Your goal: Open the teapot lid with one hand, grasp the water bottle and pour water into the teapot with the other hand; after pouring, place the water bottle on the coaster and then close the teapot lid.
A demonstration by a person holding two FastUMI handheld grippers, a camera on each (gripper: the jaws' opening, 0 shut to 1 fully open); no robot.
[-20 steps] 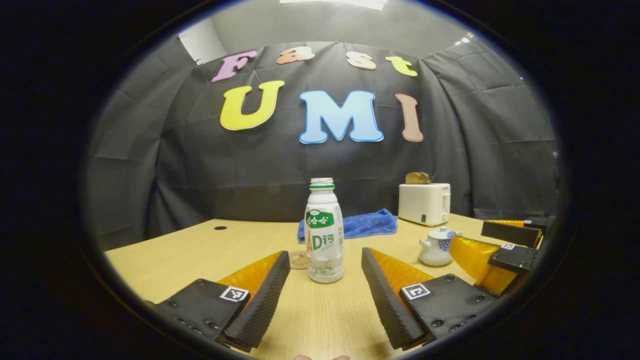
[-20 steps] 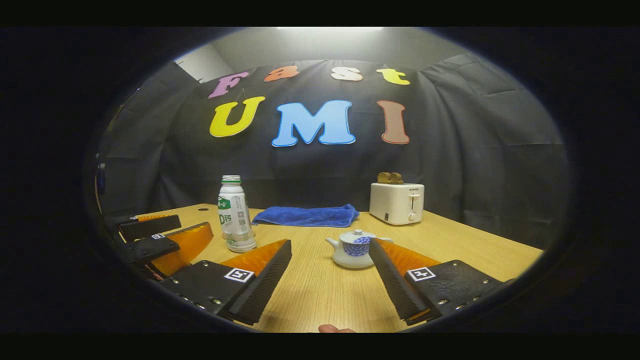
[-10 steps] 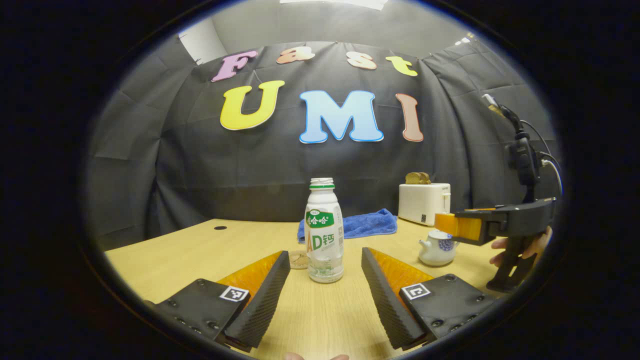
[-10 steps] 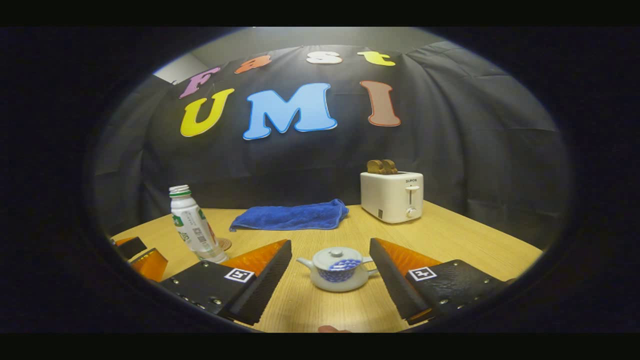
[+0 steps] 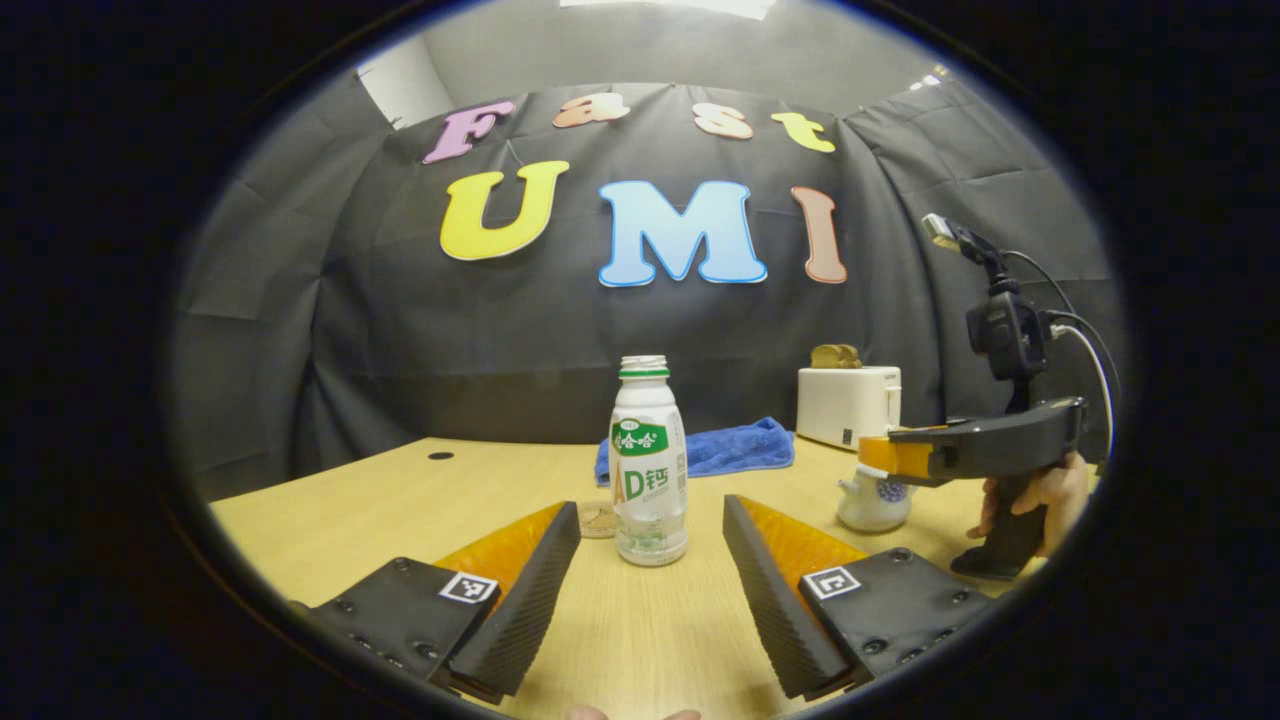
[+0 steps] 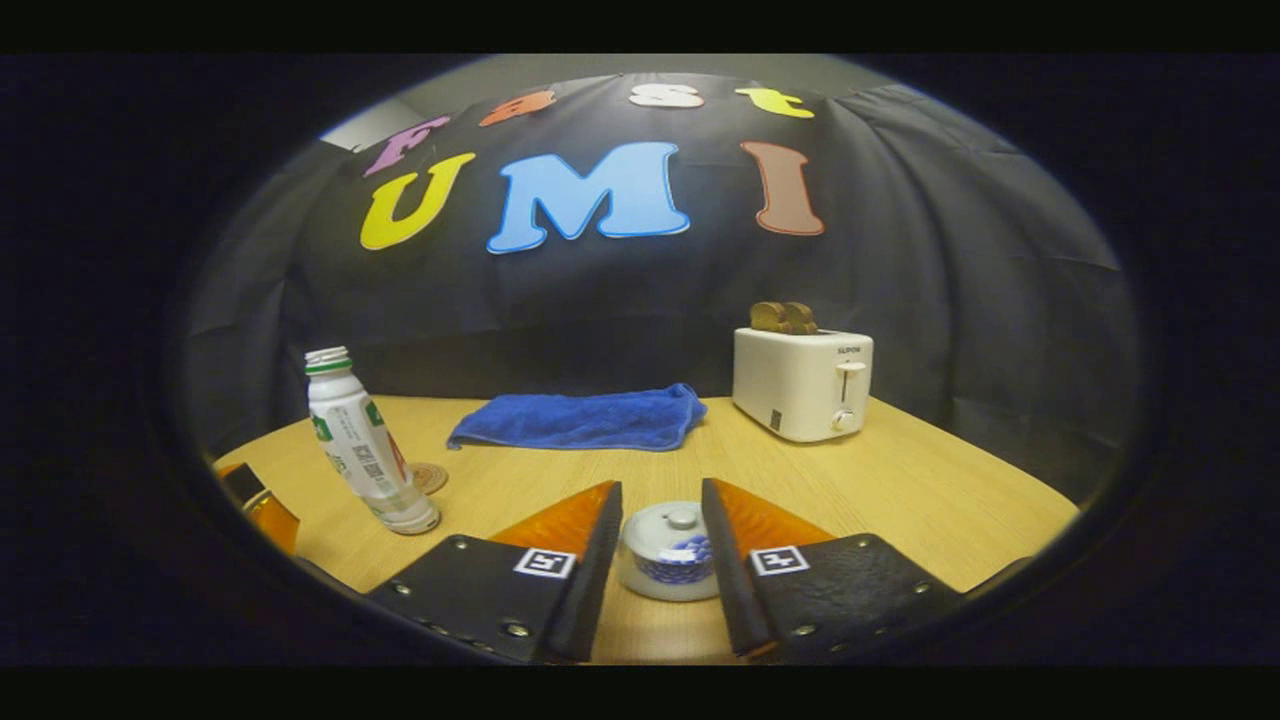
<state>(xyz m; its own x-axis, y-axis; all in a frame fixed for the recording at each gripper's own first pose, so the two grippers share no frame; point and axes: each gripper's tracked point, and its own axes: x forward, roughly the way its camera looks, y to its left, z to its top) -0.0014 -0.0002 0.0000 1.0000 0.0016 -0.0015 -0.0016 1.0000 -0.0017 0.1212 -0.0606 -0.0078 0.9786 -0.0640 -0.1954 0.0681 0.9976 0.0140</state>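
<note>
A white water bottle point(image 5: 650, 470) with a green label stands uncapped on the wooden table point(image 5: 350, 500), just ahead of my left gripper point(image 5: 650, 508), which is open around empty air short of it. A small round coaster point(image 5: 598, 518) lies beside the bottle's base. In the right gripper view the white and blue teapot point(image 6: 668, 555), lid point(image 6: 662, 522) on, sits between the fingers of my right gripper point(image 6: 660, 490). The jaws are narrowed and flank the lid, with a gap left beside its knob. In the left gripper view the right gripper point(image 5: 880, 455) hovers over the teapot point(image 5: 872, 505), held by a hand point(image 5: 1040, 490).
A folded blue towel point(image 6: 575, 420) lies at the back of the table, and a white toaster point(image 6: 800, 385) holding toast stands to its right. The bottle point(image 6: 360, 455) and coaster point(image 6: 428, 478) are left of the teapot. A black cloth wall closes the back.
The right gripper moved forward and down over the teapot and its fingers narrowed around the lid. The left gripper and the bottle stayed still.
</note>
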